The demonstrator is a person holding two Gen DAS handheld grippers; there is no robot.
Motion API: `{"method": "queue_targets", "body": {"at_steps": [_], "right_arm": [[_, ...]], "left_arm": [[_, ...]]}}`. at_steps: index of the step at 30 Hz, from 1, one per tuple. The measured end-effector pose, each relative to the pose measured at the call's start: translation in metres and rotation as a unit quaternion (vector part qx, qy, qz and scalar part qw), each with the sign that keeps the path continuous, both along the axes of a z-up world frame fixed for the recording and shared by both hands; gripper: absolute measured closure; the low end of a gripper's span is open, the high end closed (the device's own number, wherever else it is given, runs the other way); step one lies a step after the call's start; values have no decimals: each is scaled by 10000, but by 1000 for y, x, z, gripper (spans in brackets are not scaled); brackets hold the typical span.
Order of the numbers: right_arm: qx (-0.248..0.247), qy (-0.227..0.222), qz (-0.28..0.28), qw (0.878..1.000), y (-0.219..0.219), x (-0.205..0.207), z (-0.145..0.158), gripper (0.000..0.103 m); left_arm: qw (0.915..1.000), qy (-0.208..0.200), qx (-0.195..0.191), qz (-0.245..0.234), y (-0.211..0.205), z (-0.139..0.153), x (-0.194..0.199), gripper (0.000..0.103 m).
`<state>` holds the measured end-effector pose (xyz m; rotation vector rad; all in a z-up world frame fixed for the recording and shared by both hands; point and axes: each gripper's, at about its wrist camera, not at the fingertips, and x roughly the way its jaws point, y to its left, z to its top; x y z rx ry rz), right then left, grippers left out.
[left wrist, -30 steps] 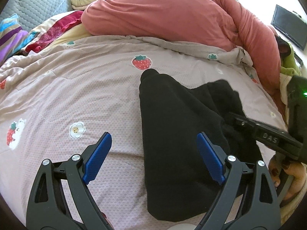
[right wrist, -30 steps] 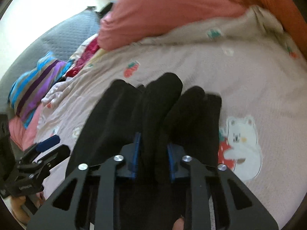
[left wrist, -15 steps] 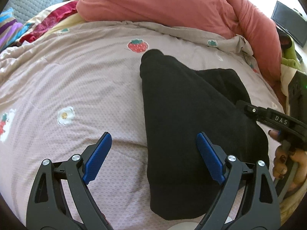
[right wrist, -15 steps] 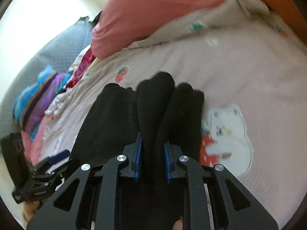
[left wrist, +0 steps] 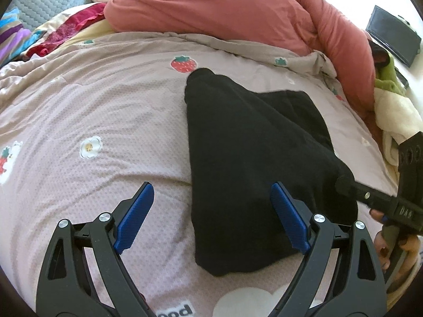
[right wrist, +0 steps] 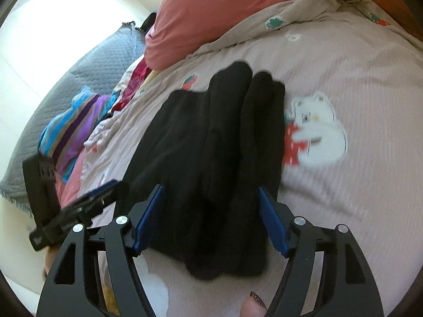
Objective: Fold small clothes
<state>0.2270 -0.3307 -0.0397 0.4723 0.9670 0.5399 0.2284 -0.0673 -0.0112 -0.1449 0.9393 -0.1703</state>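
A black garment [left wrist: 246,158] lies folded lengthwise on the pink patterned bedspread [left wrist: 92,105]. It also shows in the right wrist view [right wrist: 211,158], bunched in ridges. My left gripper [left wrist: 211,216] is open and empty, hovering over the garment's near left edge. My right gripper [right wrist: 210,218] is open, its blue pads [right wrist: 272,222] straddling the garment's near end without gripping it. The right gripper also shows in the left wrist view [left wrist: 370,200], at the garment's right edge.
A rolled salmon duvet [left wrist: 224,13] runs along the far side of the bed. A striped cloth [right wrist: 71,129] and a grey quilted pillow [right wrist: 87,74] lie at the left. Green and cream clothes [left wrist: 391,100] lie at the right edge, by a dark screen [left wrist: 391,37].
My right gripper was shut on the black garment and has now opened, letting it go onto the bed. The garment has settled flatter. My left gripper stayed open.
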Motion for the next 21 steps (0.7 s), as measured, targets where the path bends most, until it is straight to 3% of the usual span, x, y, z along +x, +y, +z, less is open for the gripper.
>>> {"method": "queue_targets", "body": {"at_steps": [1, 2, 4, 5, 10, 14, 18, 21], "right_arm": [[-70, -26, -10, 10000, 5, -2, -1, 49], [-254, -104, -38, 9996, 8, -6, -1, 72], [-324, -171, 20, 9993, 13, -9, -1, 81], [-332, -218, -3, 9992, 13, -11, 2, 83], [-472, -366, -117, 9981, 10, -19, 11, 83], [-954, -221, -258, 9949, 13, -24, -6, 70], [-1135, -299, -350, 9925, 15, -33, -1, 63], [-1441, -454, -390, 9877, 16, -42, 5, 51]], "left_arm": [[10000, 15, 41, -23, -2, -2, -2, 21], [10000, 23, 56, -42, -4, -4, -4, 22], [10000, 39, -18, -84, -6, -6, -7, 37], [9999, 42, -47, -98, -8, -6, -10, 39], [9998, 41, 67, -189, -14, -9, -19, 39], [9998, 96, 65, -189, -15, -13, -22, 39], [9996, 123, 108, -228, -18, -12, -24, 39], [9996, 112, 134, -226, -19, -10, -27, 38]]}}
